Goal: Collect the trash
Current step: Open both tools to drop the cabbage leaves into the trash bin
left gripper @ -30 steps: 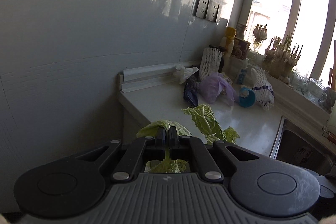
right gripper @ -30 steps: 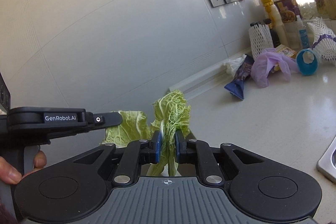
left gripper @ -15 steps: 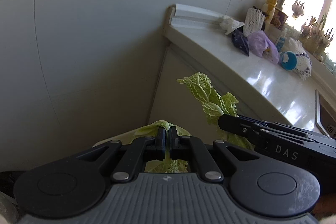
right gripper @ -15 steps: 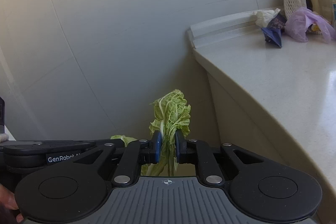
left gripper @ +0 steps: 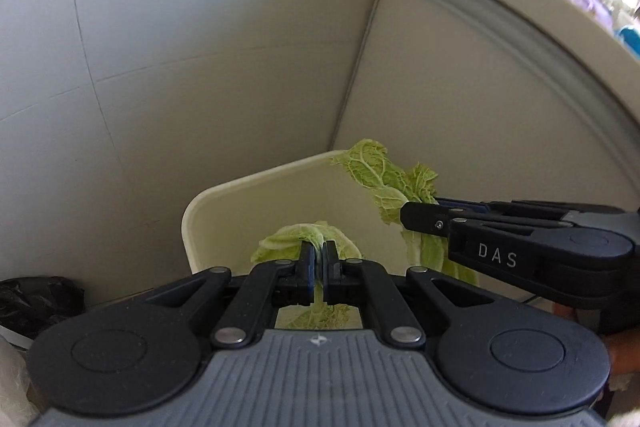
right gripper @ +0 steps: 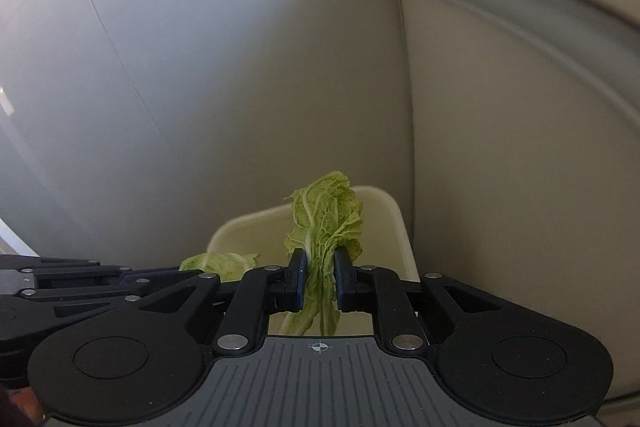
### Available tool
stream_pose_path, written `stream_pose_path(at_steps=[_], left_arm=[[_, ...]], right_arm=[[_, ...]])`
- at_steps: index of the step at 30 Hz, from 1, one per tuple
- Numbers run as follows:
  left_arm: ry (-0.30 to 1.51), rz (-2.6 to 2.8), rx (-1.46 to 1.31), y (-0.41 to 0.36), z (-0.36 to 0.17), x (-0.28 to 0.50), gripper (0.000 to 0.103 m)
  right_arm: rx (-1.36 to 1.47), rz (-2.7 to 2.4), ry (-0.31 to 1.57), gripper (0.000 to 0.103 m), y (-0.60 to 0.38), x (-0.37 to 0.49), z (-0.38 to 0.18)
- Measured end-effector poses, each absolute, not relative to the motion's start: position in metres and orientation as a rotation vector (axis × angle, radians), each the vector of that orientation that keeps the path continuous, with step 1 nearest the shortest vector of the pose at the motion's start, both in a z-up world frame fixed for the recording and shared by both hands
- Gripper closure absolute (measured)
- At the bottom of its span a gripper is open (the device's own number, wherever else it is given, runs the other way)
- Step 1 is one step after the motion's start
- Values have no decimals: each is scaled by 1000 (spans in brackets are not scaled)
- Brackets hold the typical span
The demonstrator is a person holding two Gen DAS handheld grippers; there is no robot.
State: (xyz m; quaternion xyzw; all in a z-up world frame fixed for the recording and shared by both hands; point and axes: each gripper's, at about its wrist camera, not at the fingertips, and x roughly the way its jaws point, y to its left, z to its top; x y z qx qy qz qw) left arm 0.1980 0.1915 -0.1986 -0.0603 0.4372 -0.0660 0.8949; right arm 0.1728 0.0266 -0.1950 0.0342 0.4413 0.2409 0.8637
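Two grippers hold leaves over a bin

The left gripper (left gripper: 319, 259) pinches a green leaf (left gripper: 296, 237) above the cream bin (left gripper: 240, 203). The right gripper (left gripper: 404, 217) pinches another leaf (left gripper: 380, 175) beside it.

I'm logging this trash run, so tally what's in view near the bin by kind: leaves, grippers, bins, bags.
Green crinkled cabbage leaves: 2, one in the left hand-held gripper, one in the right hand-held gripper
Black hand-held grippers: 2
Cream plastic bin: 1
Crumpled black plastic bag: 1
Total: 6
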Motion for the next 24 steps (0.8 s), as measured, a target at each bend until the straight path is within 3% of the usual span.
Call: stream_pose_path(at_steps=[13,24], left_arm=[[987,-125,5,190,-249,212,100],[1022,-122,33,188,-251,212,97]], right_arm=[[-6,537,1062,87,47,212,-254],[-37,522,1071,84,65,234,-266]])
